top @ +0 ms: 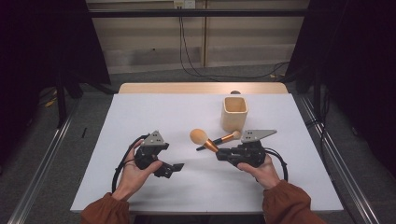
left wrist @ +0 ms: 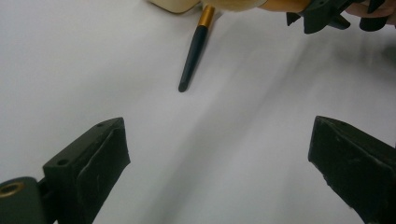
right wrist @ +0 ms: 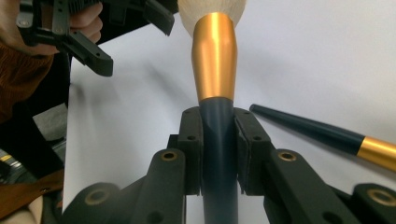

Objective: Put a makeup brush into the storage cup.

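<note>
My right gripper (top: 220, 154) is shut on the dark handle of a large makeup brush (top: 204, 140). The brush has a gold ferrule and a tan bristle head and points left and away. In the right gripper view the pads clamp the handle (right wrist: 218, 140) just below the ferrule. A smaller brush (top: 227, 137) with a dark handle lies flat on the table beside it, its head toward the wooden cup (top: 233, 113). My left gripper (top: 173, 168) rests low at the left front. Its jaws stand wide open with nothing between them (left wrist: 217, 128), facing the smaller brush (left wrist: 194, 51).
The white table (top: 140, 116) has bare room at the left and along the front edge. The square wooden cup stands upright at the back right. Dark curtains and floor rails flank the table. Cables trail from both grippers.
</note>
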`<state>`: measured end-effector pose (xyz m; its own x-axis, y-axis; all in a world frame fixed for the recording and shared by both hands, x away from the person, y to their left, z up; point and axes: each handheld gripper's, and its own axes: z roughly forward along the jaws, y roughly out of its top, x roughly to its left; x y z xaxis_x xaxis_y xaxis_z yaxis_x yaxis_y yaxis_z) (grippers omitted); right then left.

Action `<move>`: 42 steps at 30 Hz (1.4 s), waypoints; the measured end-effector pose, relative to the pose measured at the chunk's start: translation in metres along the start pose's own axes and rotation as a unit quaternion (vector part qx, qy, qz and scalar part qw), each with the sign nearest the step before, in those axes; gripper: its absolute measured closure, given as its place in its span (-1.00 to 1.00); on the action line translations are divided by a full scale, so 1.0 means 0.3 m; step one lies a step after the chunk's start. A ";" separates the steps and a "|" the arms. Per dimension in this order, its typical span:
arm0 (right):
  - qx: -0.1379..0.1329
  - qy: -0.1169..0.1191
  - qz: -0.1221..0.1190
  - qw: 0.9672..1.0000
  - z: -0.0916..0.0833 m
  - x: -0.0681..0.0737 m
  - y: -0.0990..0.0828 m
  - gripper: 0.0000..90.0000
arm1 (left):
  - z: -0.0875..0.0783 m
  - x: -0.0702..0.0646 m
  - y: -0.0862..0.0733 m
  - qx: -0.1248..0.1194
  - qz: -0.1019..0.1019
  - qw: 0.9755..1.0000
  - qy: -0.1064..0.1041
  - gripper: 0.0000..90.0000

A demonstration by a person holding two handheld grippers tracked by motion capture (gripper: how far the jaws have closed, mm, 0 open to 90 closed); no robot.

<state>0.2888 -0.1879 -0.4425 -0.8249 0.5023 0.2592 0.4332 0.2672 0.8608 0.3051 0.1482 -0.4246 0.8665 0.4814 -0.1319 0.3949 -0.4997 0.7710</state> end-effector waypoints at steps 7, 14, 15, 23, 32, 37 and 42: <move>-0.030 -0.002 -0.009 0.999 -0.009 0.011 0.003 0.68 | 0.003 0.006 -0.008 -0.002 0.002 1.000 0.005 -0.90; -0.061 0.006 -0.003 0.998 -0.018 0.017 0.009 0.68 | -0.004 -0.002 -0.005 -0.019 0.003 1.000 0.018 -0.88; -0.065 0.009 -0.003 0.998 -0.021 0.018 0.011 0.68 | -0.004 -0.002 -0.004 -0.021 0.005 1.000 0.019 -0.88; -0.100 0.022 -0.007 0.995 -0.032 0.022 0.019 0.68 | -0.001 -0.010 0.004 -0.053 0.011 0.998 0.030 -0.89; -0.118 0.030 -0.007 0.993 -0.036 0.027 0.029 0.68 | 0.019 -0.034 0.033 -0.109 0.025 0.994 0.007 -0.89; -0.122 0.036 -0.011 0.992 -0.041 0.029 0.033 0.68 | 0.023 -0.042 0.050 -0.156 0.013 0.987 -0.024 -0.87; -0.123 0.042 -0.021 0.991 -0.048 0.040 0.043 0.68 | 0.039 -0.054 0.074 -0.179 0.027 0.982 -0.055 -0.84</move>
<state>0.2792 -0.1903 -0.4218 -0.8724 0.4219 0.2468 0.3040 0.0732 0.9498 0.3032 0.1209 -0.4127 0.9187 0.3704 -0.1371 0.2329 -0.2277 0.9455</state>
